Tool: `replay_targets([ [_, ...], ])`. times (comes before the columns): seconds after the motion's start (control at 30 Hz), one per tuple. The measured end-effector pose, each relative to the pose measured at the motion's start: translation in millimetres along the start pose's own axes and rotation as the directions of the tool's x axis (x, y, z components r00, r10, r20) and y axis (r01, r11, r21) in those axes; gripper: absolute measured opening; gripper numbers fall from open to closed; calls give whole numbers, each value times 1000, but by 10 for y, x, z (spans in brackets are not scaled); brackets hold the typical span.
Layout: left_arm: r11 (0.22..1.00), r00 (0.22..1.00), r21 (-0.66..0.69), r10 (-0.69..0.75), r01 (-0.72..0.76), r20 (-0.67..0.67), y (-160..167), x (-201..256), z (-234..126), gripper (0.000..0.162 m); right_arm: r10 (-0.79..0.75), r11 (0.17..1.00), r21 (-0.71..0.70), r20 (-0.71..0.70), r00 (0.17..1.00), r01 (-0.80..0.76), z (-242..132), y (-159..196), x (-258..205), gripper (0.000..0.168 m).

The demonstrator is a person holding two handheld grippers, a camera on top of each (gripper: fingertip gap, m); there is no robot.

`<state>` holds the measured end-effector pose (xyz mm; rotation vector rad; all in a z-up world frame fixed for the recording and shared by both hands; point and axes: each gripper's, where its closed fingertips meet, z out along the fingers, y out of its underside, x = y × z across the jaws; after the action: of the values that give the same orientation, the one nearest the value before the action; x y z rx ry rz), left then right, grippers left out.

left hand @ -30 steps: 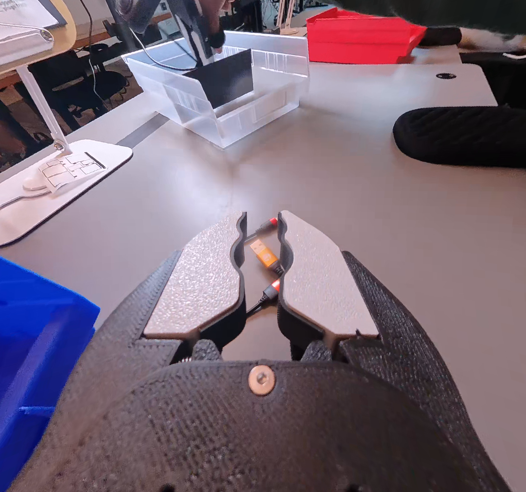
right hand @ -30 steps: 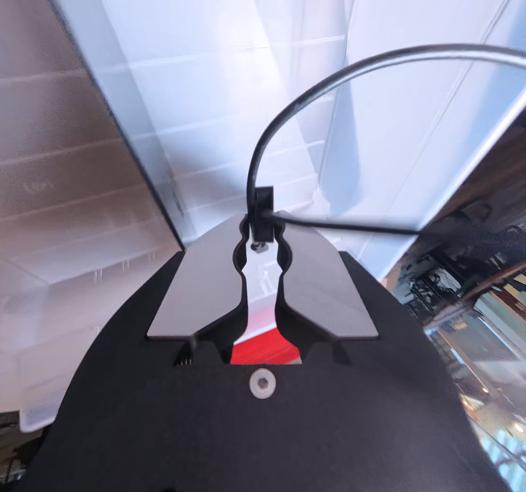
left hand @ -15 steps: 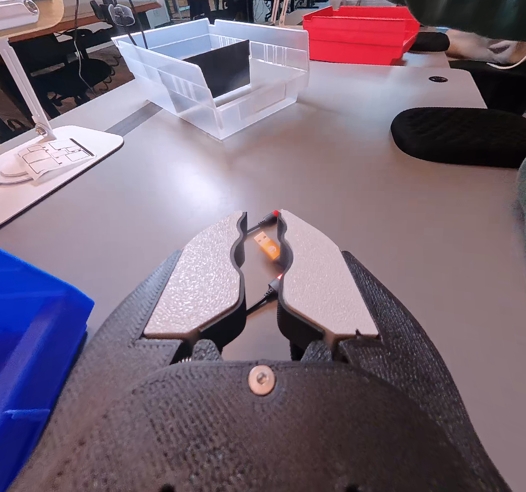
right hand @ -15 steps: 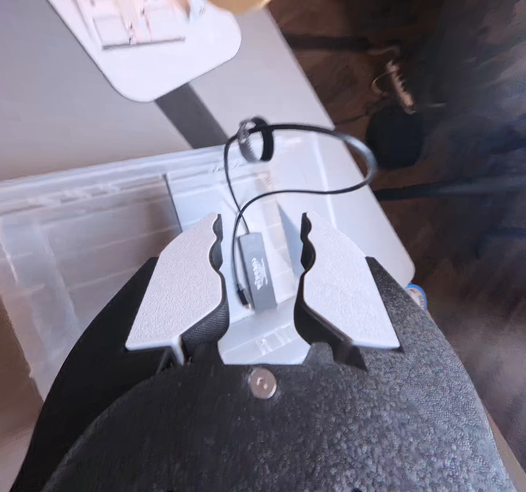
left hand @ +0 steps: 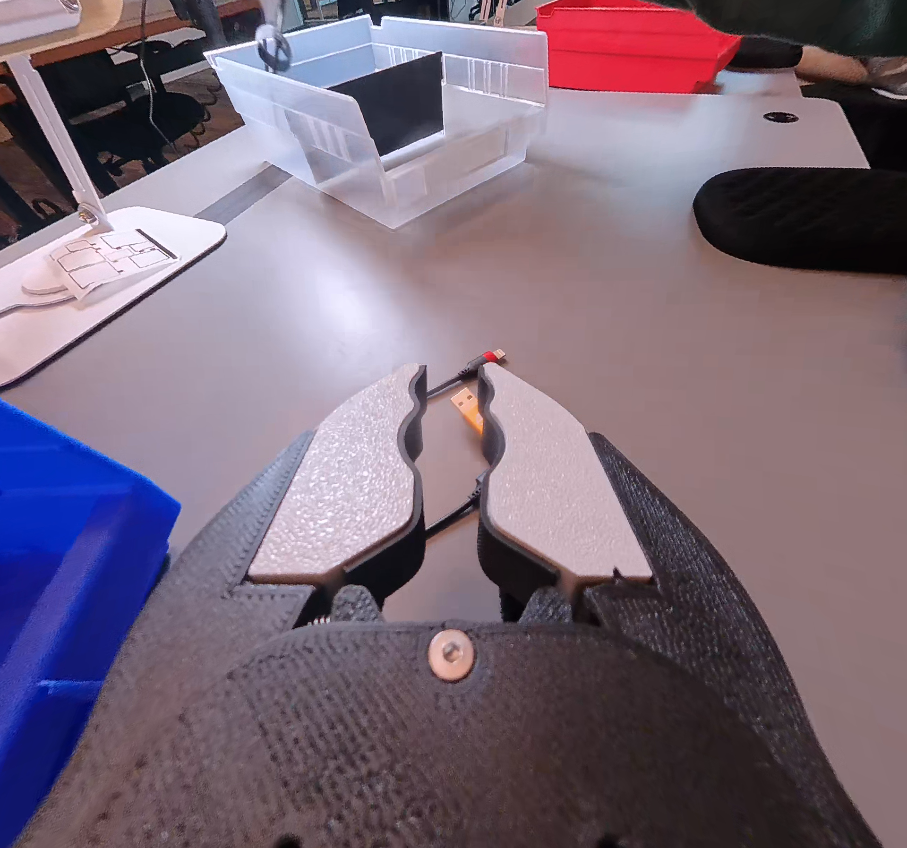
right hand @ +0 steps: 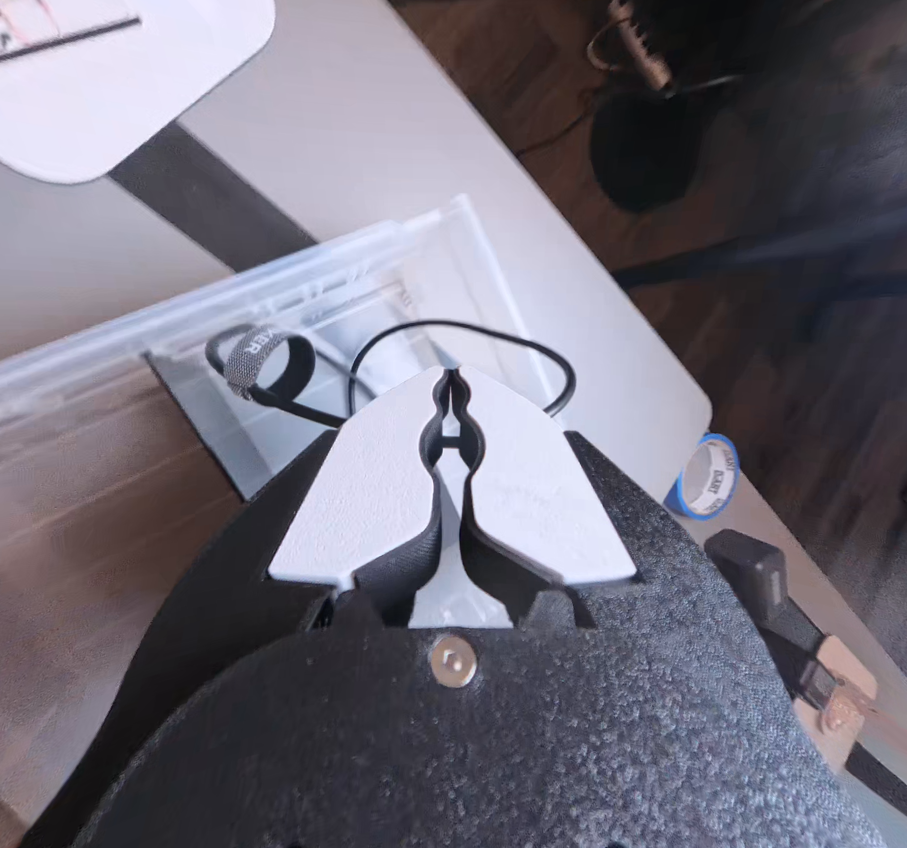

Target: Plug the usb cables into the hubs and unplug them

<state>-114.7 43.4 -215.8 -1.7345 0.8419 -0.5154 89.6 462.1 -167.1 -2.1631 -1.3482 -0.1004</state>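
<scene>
While the left gripper (left hand: 451, 385) stays parted low over the orange USB plug (left hand: 467, 409) on the table (left hand: 638, 333), the right gripper (right hand: 454, 373), open half a second ago, has pinched shut on the black cable (right hand: 466, 331) above the clear bin (right hand: 196, 294). Hub likely being lifted out for plugging.

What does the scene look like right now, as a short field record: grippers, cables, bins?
left gripper: slightly open over the table, holding nothing
orange USB cable: lying on the grey table, plug between the left fingers
right gripper: fingertips together above the clear bin
black cable: looped in the clear bin, with a grey strap; grip on it unclear
other bins: blue bin, red bin
</scene>
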Motion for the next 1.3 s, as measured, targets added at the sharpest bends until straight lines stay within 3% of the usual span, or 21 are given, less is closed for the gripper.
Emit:
replay_targets([
  [0.2, 1000, 1000, -1, -22, 22, -18, 19, -13, 29, 19, -190, 904, -380, 57, 980, 197, 287, 1072, -206, 1],
  [0.3, 1000, 1000, -15, -1, 1, -7, 37, -5, 35, 19, -264, 874, -424, -1, 965, 239, 292, 1181, -109, 2],
  [0.4, 999, 1000, -33, -1, 1, 5, 76, -22, 43, 19, -348, 858, -433, -97, 933, 275, 140, 1130, 94, 17],
  [0.47, 999, 1000, -37, 2, -1, 23, 78, -47, 36, 19, -316, 903, -351, -150, 937, 248, -36, 1002, 171, 19],
  [0.57, 999, 999, -43, 7, -5, 54, 69, -103, 9, 20, -176, 983, -83, -190, 966, 163, -418, 645, 112, 28],
  [0.67, 998, 996, -56, 6, -1, 90, 67, -183, -36, 21, -110, 965, 217, -170, 979, 146, -929, 262, -267, 32],
  [0.73, 999, 994, -53, 4, 2, 112, 52, -241, -81, 21, -125, 926, 335, -163, 979, 174, -1231, 144, -640, 32],
  [0.83, 996, 994, -85, -29, 38, 101, 105, -261, -113, 25, -164, 881, 424, -138, 977, 208, -1522, 163, -1248, 33],
  [0.97, 982, 999, -186, -40, 44, 23, 270, -123, -67, 36, -205, 828, 544, 73, 976, 133, -1674, 340, -2230, 34],
  [1.07, 965, 995, -257, -70, 49, -75, 355, 114, -3, 41, -210, 827, 560, 228, 951, 49, -1617, 574, -2838, 33],
  [1.27, 892, 995, -448, 27, -68, -97, 656, 292, 145, 46, -154, 823, 559, 397, 905, -105, -1430, 837, -3384, 33],
  [1.3, 893, 994, -444, 35, -77, -102, 634, 308, 166, 38, -149, 817, 563, 416, 897, -125, -1416, 836, -3426, 32],
])
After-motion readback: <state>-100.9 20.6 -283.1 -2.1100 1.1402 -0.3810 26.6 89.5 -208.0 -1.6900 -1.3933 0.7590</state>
